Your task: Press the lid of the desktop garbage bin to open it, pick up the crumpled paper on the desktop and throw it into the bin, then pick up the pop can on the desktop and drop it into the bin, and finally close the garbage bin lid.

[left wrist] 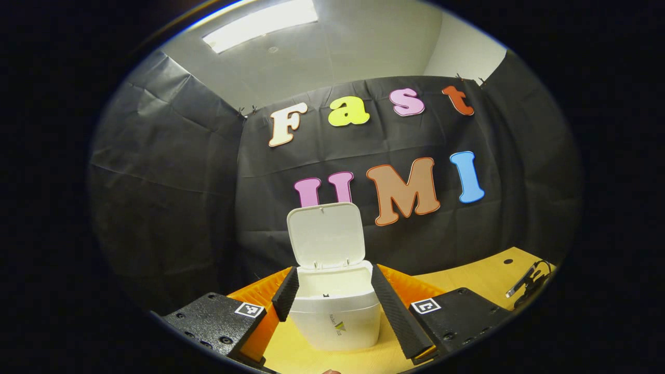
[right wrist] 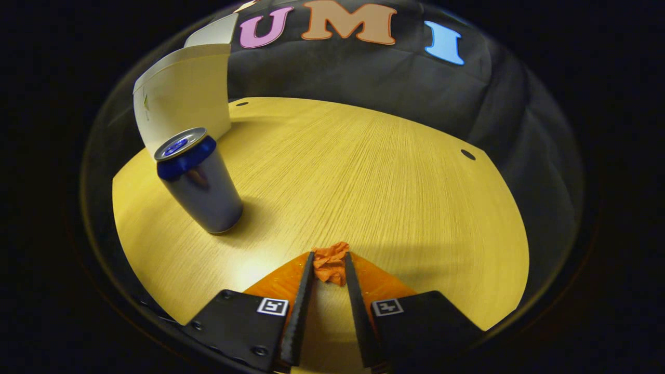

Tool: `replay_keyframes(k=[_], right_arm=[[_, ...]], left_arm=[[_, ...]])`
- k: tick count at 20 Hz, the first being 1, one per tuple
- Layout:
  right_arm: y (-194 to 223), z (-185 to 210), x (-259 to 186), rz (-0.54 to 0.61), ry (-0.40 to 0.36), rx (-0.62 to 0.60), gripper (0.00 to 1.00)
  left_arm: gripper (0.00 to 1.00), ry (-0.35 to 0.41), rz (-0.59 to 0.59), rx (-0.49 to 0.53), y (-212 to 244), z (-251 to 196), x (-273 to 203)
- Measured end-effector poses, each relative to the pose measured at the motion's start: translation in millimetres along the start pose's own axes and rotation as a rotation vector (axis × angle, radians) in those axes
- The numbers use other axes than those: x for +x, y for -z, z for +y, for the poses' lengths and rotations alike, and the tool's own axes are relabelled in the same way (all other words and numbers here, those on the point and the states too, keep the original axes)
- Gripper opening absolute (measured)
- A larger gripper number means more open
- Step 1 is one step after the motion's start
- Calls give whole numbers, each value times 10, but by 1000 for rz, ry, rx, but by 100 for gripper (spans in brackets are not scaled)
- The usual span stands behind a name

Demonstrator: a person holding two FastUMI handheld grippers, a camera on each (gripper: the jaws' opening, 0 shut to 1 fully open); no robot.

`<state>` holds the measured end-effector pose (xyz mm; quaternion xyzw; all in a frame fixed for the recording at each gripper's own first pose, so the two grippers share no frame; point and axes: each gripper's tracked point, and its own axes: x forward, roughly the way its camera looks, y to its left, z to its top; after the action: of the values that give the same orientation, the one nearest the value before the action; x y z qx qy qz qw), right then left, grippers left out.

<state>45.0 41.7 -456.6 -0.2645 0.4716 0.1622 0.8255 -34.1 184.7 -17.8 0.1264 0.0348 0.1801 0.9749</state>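
Crumpled paper point(right wrist: 330, 263), orange in colour, sits between the two fingers of the right gripper point(right wrist: 329, 266), and both fingers press on it from the sides, so the jaws are clamped on the paper. The paper is low, at the level of the wooden table point(right wrist: 374, 171), and I cannot tell if it touches the table or is just above it. To the left of this gripper, well apart from the paper, the pop can point(right wrist: 198, 182) stands upright on the table; it has a blue band under its silver top. Behind the can, near the far edge of the table, a part of the white garbage bin point(right wrist: 182, 96) is visible.

In the left gripper view, the left gripper point(left wrist: 332, 283) has its jaws wide apart and holds nothing. The garbage bin point(left wrist: 335, 311) stands on the table point(left wrist: 478, 278) just ahead of the fingers, and it appears between them. I cannot tell if the fingers touch its sides. The lid point(left wrist: 326, 235) of the bin stands up, open, and the white inside of the bin shows under it. At the far right edge of the table, some black cables point(left wrist: 530, 283) lie.
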Motion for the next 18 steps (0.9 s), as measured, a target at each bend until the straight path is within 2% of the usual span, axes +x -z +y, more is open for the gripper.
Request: replay_keyframes(k=[2, 3, 4, 7, 10, 13, 18], right_arm=[[-22, 7, -43, -8, -16, -20, 36], [-45, 42, -74, -15, -26, -13, 36], [-124, 31, -124, -36, -30, 0, 29], [-566, 52, -391, -154, -65, 45, 29], [-1219, 113, -787, -315, -95, 69, 28], [-1798, 229, -1260, -469, -124, 60, 28], [-2542, 578, -1880, -641, -207, 18, 28]], left_arm=[[87, 0, 1, -4, 9, 3, 11], [87, -1, -1, -5, 11, 14, 1], [87, -2, -1, -4, 10, 24, 0], [87, -7, 1, -8, 31, 55, 18], [87, -4, 9, -21, 64, 66, 26], [87, -6, 13, -35, 99, 113, -4], [87, -31, 25, -54, 182, 304, -31]])
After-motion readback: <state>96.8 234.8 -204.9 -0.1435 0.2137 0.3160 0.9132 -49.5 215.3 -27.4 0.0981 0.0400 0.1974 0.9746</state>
